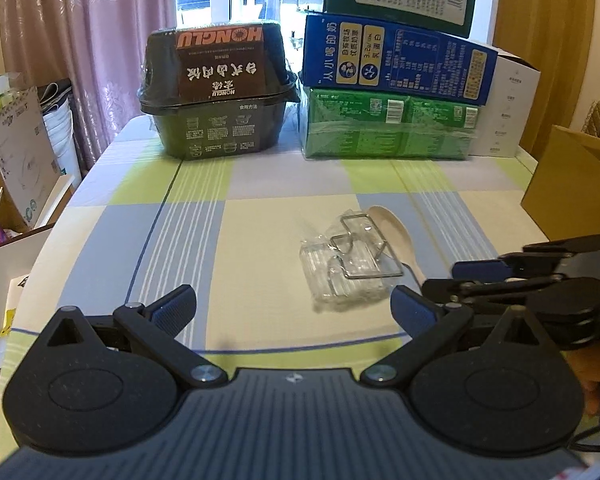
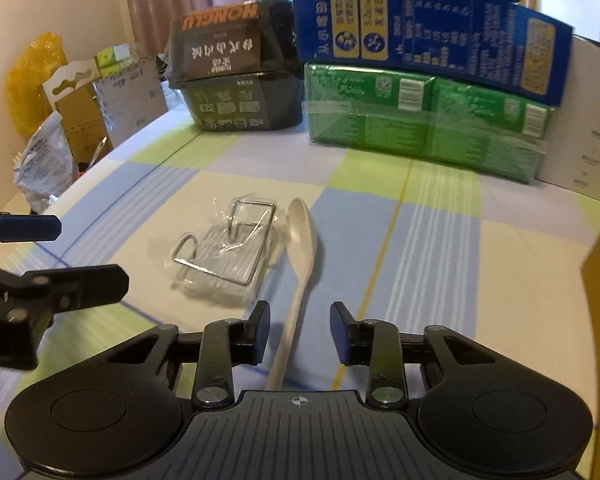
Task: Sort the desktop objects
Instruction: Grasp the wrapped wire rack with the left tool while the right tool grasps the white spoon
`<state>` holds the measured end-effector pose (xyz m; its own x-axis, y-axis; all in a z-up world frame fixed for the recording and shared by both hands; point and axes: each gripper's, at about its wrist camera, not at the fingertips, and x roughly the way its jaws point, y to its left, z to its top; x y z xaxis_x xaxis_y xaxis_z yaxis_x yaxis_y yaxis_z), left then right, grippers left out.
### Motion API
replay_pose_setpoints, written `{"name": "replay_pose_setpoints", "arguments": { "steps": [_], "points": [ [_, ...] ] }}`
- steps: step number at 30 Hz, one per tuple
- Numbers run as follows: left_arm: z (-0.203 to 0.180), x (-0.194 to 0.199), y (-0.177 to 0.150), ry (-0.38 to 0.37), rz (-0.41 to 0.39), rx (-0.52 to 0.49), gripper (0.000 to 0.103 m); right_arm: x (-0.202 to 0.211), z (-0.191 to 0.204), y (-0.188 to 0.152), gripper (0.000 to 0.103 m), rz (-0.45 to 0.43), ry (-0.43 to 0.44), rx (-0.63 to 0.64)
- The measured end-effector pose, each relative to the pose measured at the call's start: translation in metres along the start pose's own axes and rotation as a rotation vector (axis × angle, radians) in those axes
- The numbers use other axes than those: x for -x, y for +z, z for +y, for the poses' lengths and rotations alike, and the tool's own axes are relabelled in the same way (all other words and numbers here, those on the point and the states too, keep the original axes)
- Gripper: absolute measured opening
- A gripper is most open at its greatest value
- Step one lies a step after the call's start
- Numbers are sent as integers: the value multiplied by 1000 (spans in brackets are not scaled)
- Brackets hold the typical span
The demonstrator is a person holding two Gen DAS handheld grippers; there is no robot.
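On the surface [image 2: 440,240], mid-area: white spoon [image 2: 300,248] lying flat, just beside a bagged wire hook [image 2: 228,252]
Spoon handle: pointing to the near edge, between the right fingers
Right gripper [image 2: 299,334]: fingers spread, either side of the handle, not gripping
Left gripper [image 1: 294,308]: fingers spread wide, empty, near the hook bag
Far edge: black food box [image 1: 216,88]; stacked blue carton [image 1: 396,60] on green pack [image 1: 388,124]

Left gripper [image 1: 293,309] spread wide; right gripper [image 2: 300,334] parted, both empty.
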<state>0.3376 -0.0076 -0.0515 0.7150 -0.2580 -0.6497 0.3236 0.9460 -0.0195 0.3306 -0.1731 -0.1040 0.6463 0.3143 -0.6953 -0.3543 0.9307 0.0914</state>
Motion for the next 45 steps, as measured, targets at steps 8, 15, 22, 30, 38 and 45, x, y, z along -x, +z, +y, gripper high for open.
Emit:
{"name": "replay_pose_setpoints", "arguments": {
  "steps": [8,15,22,30,38,45],
  "points": [
    [-1,-16,-4,-33,-7,-8,102,-12,-2,2,3,-19,-49,18],
    [-35,-35,-1,-49,-11,-57,102,6,-27,-12,2,-20,-126,-44],
    [-79,-63,-4,53,-38,-105,91,22,-38,-26,2,-28,-175,-84],
    [-86,-71,-13,161,-19,-110,53,36,-31,-37,2,-24,-170,-69],
    [-89,9,-53,86,6,-109,52,90,-6,-78,2,-3,-125,-94],
    [-105,81,-99,49,46,-95,52,147,7,-118,2,43,-104,-162]
  ]
}}
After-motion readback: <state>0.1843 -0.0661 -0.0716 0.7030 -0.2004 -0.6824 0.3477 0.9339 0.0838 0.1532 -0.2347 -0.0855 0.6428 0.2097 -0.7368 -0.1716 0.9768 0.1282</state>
